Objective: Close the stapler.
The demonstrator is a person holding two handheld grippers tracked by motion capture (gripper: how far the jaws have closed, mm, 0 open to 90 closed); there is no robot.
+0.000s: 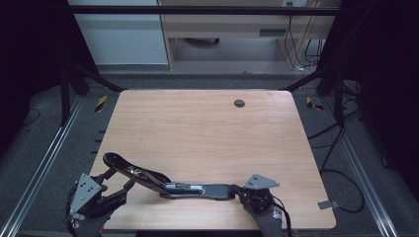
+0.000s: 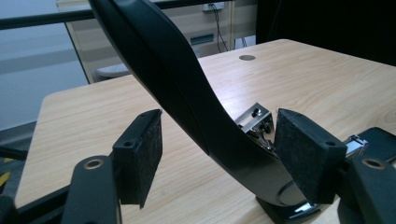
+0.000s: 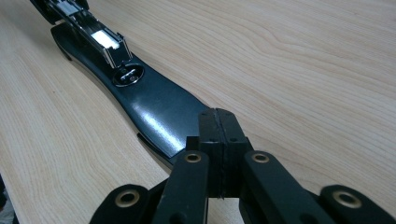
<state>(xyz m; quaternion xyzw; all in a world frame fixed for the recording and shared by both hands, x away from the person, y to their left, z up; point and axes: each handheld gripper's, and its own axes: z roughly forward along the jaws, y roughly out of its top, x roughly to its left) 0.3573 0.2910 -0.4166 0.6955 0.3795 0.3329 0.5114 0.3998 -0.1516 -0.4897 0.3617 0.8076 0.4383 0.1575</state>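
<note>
A black stapler (image 1: pixel 168 185) lies unfolded near the table's front edge, its metal magazine (image 3: pixel 105 39) exposed. One curved black arm (image 2: pixel 187 93) of it rises toward the front left. My left gripper (image 1: pixel 121 178) is open, and that arm passes between its pads (image 2: pixel 144 154) with a gap on the left side. My right gripper (image 1: pixel 236 190) is at the stapler's right end. Its jaws are shut together with nothing between them, and their tips (image 3: pixel 219 126) rest over the end of the flat glossy base (image 3: pixel 154 107).
The wooden table (image 1: pixel 207 128) has a round cable hole (image 1: pixel 239 103) at the back. A small grey tag (image 1: pixel 328 204) hangs at the front right corner. Cables (image 1: pixel 341 177) lie on the floor to the right, and metal rails run along both sides.
</note>
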